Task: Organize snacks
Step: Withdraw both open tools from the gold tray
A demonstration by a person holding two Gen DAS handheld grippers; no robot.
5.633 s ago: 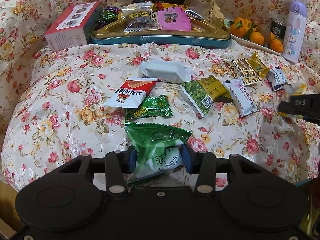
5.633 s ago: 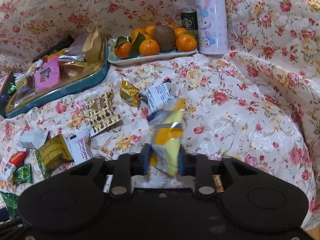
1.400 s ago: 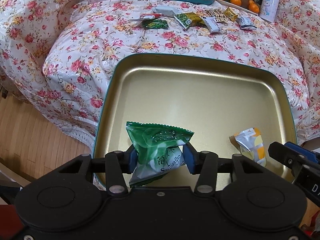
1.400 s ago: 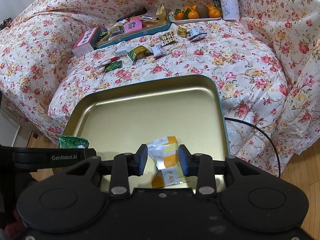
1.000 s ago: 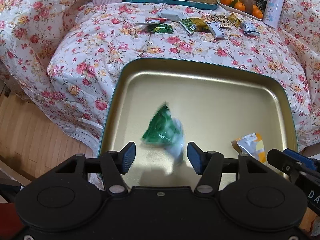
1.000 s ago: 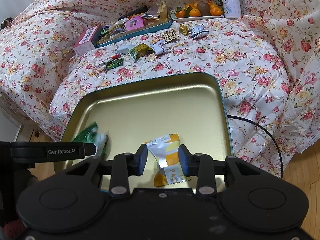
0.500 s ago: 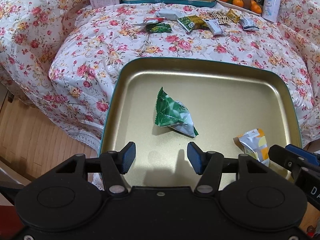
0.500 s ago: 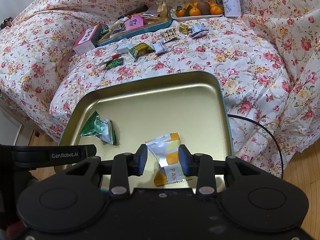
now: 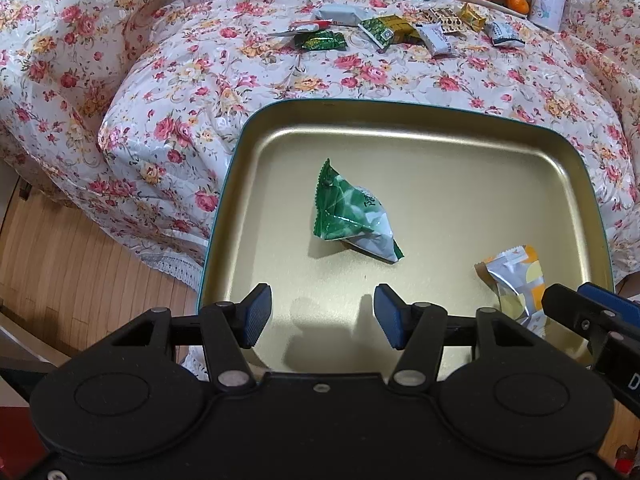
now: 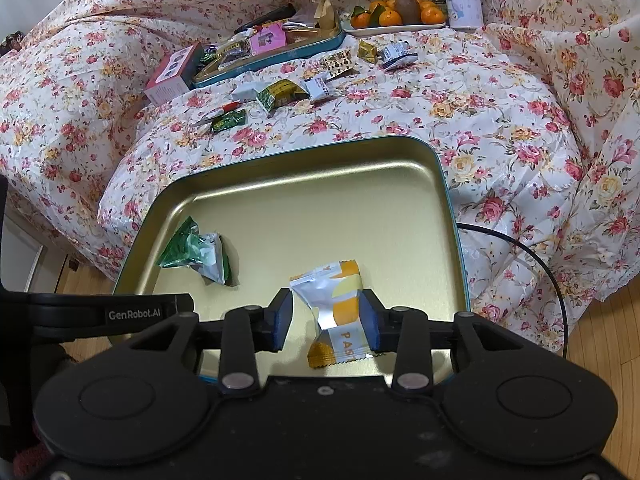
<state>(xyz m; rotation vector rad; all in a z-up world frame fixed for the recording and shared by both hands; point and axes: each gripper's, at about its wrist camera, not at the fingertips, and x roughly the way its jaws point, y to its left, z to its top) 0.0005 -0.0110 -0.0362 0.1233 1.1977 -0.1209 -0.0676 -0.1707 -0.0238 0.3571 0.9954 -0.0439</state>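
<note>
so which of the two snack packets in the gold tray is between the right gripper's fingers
The yellow-and-silver packet, between the opening right gripper; the green packet lies free further left in the tray.

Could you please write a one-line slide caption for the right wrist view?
Right tool opening around a yellow-and-silver snack packet over the gold tray, green packet lying inside.

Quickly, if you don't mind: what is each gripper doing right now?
Left gripper: open, holding nothing.
Right gripper: jaws opening around the yellow snack packet, with a gap already at the left pad.
</note>
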